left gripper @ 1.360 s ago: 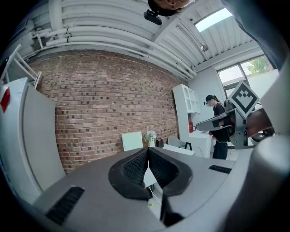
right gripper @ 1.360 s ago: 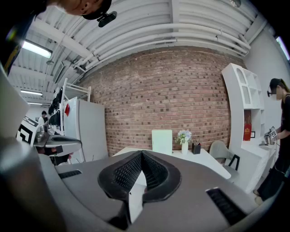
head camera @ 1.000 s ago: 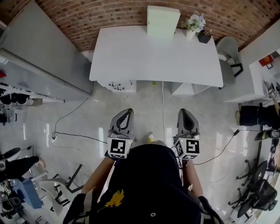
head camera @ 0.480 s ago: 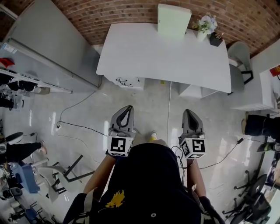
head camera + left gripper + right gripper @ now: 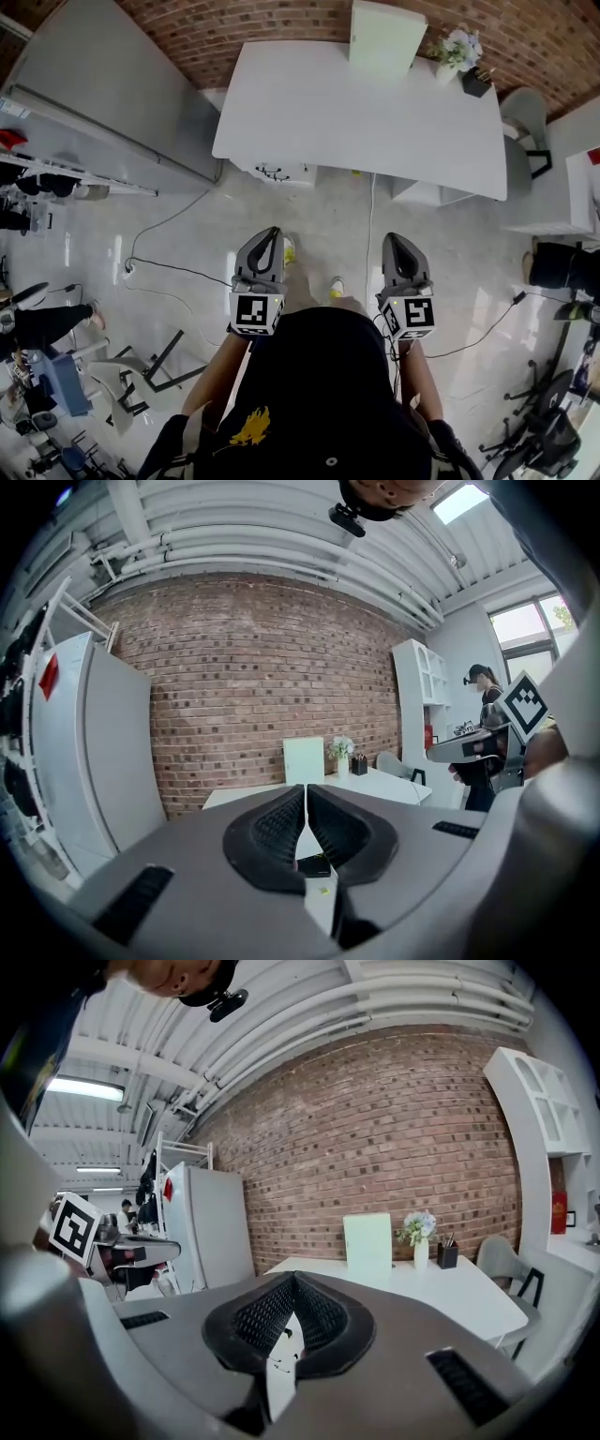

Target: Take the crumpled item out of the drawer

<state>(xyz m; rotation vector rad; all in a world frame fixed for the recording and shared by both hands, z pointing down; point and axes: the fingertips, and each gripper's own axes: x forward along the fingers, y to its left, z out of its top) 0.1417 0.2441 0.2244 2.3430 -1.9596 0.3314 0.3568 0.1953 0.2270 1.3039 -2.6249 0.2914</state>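
I hold both grippers out over the floor, well short of the white table (image 5: 356,112). My left gripper (image 5: 271,232) is shut with nothing in it, its black pads (image 5: 281,829) meeting along a thin line. My right gripper (image 5: 395,237) is also shut and empty, and its tips (image 5: 293,1277) point at the table. A white drawer unit (image 5: 277,174) with dark handles stands under the table's left end. No crumpled item shows in any view.
On the table stand a pale green box (image 5: 384,37), a flower vase (image 5: 457,49) and a black pen holder (image 5: 475,82). A grey chair (image 5: 525,117) stands at the right and a tall grey cabinet (image 5: 103,84) at the left. Cables (image 5: 169,272) trail over the floor.
The person has stepped toward the table, which now looks a little nearer and larger. A yellow shoe has come forward between the grippers. Both grippers stay shut and have sunk slightly.
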